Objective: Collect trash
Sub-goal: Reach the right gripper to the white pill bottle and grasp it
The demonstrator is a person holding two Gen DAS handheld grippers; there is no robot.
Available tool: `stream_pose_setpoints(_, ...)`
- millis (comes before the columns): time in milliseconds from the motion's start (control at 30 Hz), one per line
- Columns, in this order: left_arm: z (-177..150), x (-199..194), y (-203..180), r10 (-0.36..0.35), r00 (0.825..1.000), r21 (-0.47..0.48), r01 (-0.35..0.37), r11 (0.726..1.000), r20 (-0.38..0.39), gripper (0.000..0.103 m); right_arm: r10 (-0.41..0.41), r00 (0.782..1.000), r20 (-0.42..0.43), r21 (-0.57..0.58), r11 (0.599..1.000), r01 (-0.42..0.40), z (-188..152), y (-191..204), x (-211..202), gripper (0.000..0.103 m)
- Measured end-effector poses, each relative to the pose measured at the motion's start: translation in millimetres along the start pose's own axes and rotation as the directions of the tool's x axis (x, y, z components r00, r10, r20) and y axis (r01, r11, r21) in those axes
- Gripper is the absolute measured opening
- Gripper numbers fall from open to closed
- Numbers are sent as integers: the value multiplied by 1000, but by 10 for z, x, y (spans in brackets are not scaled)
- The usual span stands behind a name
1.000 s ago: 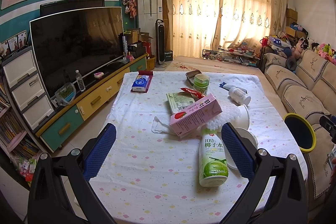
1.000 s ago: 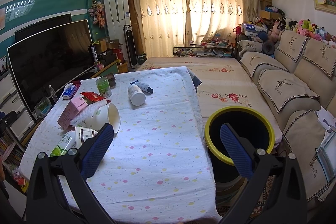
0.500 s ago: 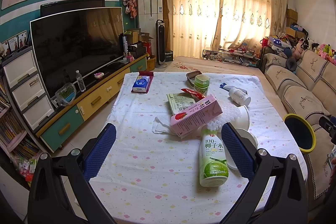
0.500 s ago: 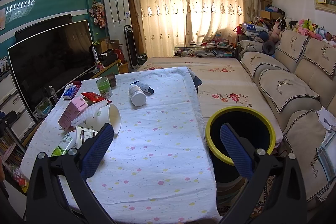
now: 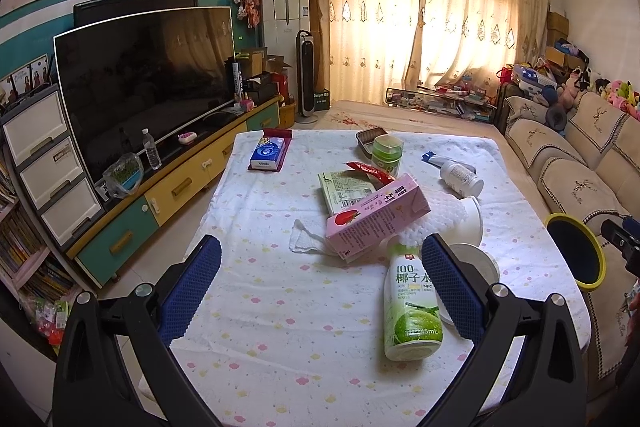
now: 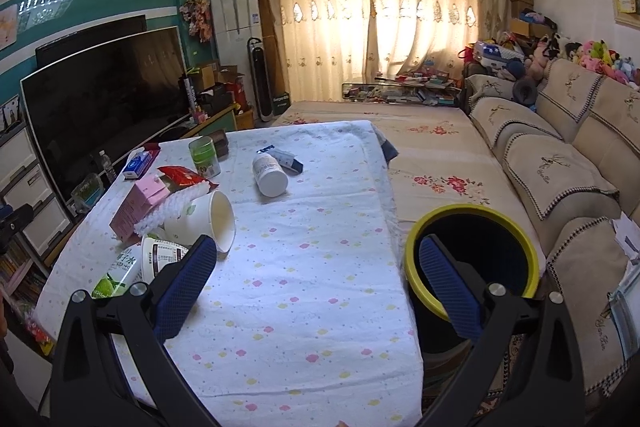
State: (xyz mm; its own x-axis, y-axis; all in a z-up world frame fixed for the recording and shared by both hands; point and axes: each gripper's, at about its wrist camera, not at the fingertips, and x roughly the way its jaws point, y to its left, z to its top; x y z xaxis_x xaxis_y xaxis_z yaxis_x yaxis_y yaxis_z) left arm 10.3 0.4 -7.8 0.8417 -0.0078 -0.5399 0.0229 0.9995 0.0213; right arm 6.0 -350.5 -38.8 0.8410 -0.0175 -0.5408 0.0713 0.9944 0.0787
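Observation:
Trash lies on a table with a white flowered cloth [image 5: 280, 307]: a green coconut-water bottle [image 5: 412, 303] on its side, a pink carton [image 5: 376, 215], a white paper cup [image 6: 212, 219], a white pill bottle [image 6: 270, 175], a red wrapper [image 6: 184, 177] and a green cup [image 5: 386, 155]. A black bin with a yellow rim [image 6: 472, 259] stands on the floor by the table's right edge. My left gripper [image 5: 320, 279] is open and empty above the near table, the coconut bottle just inside its right finger. My right gripper [image 6: 316, 283] is open and empty over the table's right edge.
A blue tissue pack [image 5: 268, 153] lies at the far left of the table. A TV [image 5: 140, 83] on a low cabinet stands to the left. A sofa [image 6: 560, 163] runs along the right, behind the bin. A floral rug covers the floor beyond.

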Motion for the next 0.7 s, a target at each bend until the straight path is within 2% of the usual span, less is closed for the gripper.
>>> stream_pose_setpoints(133,17,137,29,-3,1000,-9,2,1000,-12,99,64,998,-2,-13,998,-64,133,38,235,97)
stream_pose_setpoints(367,60,423,117,3,999,-26,-4,1000,-38,99,188,972,-137,-18,981,-193,439,148,1057,97)
stream_pose_setpoints(433,69,506,142,5,999,-32,-6,999,-44,99,204,964,-171,-31,977,-212,518,195,1304,95)
stream_pose_setpoints(500,86,596,166,9,999,-35,-10,999,-50,99,218,956,-197,-45,972,-231,588,254,1562,87)
stream_pose_setpoints(600,107,723,189,7,998,-40,-9,999,-60,99,246,937,-250,-45,963,-265,654,317,1920,80)
stream_pose_setpoints(700,130,831,202,3,998,-43,-6,999,-64,99,253,924,-287,-46,960,-277,679,366,2230,79)
